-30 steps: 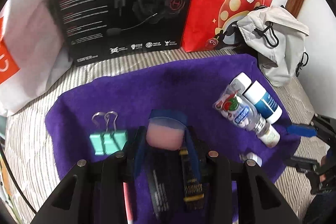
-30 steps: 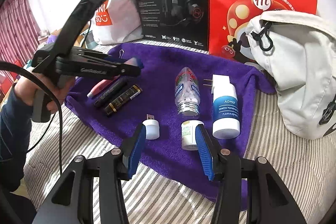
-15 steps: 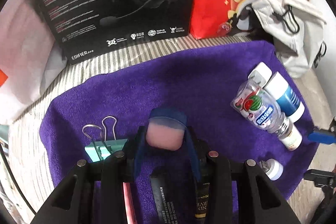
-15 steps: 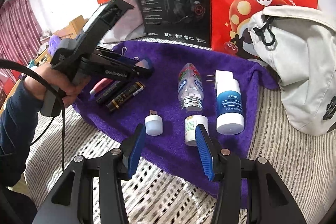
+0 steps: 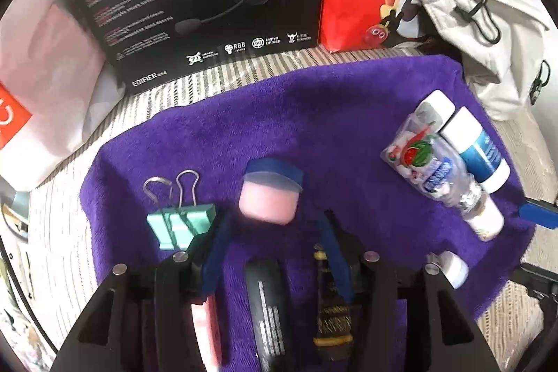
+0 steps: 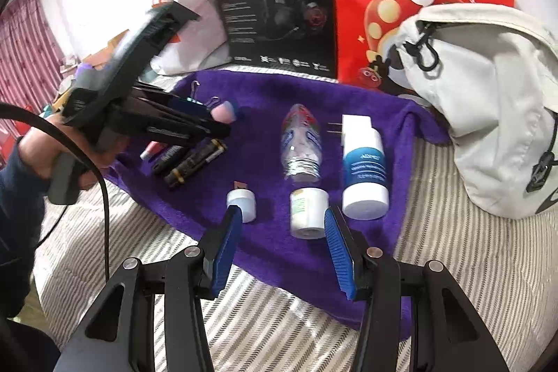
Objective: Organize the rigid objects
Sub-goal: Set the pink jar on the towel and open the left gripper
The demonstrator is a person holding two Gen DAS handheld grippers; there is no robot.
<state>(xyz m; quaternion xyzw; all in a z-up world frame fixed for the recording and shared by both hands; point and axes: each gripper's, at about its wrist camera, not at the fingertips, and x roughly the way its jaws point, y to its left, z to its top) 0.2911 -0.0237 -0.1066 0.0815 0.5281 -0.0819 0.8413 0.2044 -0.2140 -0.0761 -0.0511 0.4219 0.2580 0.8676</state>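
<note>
Pink eraser (image 5: 269, 202) clamped in left gripper (image 5: 275, 197), end-on forward; right gripper (image 6: 282, 253) apart.

Two wrist views over one purple towel (image 5: 314, 114)

We look steeply down, close, from the left; from the right, lower and farther back. Both share the headset box (image 6: 275, 6).
</note>
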